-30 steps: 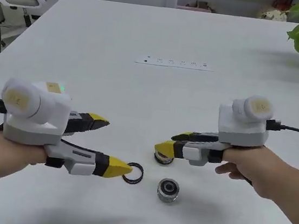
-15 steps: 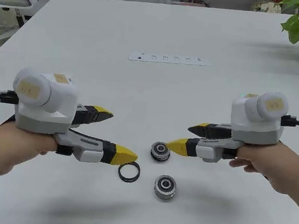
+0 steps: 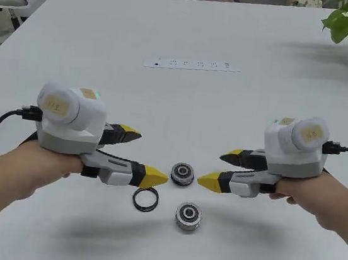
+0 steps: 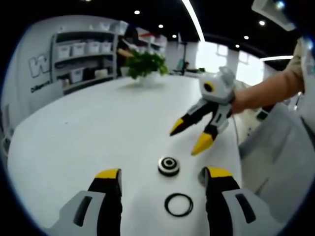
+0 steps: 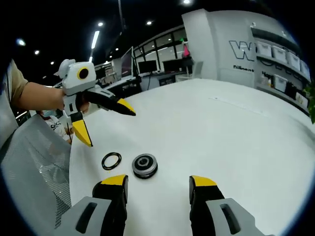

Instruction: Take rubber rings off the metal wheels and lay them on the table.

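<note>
Both grippers hover above the table (image 3: 248, 44), fingers wide apart and holding nothing. The left gripper (image 3: 148, 157) points right and the right gripper (image 3: 219, 168) points left, so the tips face each other.

The far metal wheel (image 3: 182, 173) lies flat on the table directly between the two lower tips, about equally near to each. Its axle stands vertical, so its dark edge runs level with the table. Whether a ring sits on that edge cannot be told for certain.

The near metal wheel (image 3: 188, 215) lies toward the person, apart from both sets of tips. One loose rubber ring (image 3: 145, 199) lies flat on the near side of the left gripper's lower finger.

The far wheel is judged the next target, reachable from either side.
</note>
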Tool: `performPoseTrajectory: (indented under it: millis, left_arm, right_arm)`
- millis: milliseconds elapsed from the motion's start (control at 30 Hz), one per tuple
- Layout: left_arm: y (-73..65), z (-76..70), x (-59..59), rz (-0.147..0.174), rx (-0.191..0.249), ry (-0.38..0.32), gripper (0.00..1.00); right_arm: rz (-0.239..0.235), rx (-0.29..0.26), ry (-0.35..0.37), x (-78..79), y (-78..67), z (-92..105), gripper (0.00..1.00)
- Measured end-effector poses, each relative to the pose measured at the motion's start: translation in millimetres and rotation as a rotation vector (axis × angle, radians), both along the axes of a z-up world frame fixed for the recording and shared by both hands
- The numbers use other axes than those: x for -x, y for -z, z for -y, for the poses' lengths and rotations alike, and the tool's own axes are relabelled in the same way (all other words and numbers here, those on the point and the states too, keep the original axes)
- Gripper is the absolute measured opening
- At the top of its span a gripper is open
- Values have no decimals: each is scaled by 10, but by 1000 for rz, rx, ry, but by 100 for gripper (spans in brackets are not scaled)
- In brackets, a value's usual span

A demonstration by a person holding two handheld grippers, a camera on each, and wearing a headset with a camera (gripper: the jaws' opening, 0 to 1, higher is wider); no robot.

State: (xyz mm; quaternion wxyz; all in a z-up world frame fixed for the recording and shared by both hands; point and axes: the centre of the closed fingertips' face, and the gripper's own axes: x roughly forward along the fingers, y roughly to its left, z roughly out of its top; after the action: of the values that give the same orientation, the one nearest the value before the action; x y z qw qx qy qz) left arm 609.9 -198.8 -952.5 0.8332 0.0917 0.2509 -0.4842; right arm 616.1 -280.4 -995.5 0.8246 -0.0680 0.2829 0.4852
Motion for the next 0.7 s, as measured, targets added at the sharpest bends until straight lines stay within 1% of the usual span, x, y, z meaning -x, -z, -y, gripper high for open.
performPoseTrajectory:
  millis: [233,467,533,700]
  left_arm:
    - [98,59,-24,-15,-13,14,66]
    - [181,136,-31,-26,-24,34,59]
    - [191,157,-33,-26,-24,36,56]
    - [225,223,-32,-33,-18,46,53]
  right_arm:
    - [15,8,-36,-10,61,-65,41]
    - [19,29,-72,-9,142,-143,36]
    - [21,30,-78,-4,149,-165,34]
    - [19,31,-93,6,182,-212,30]
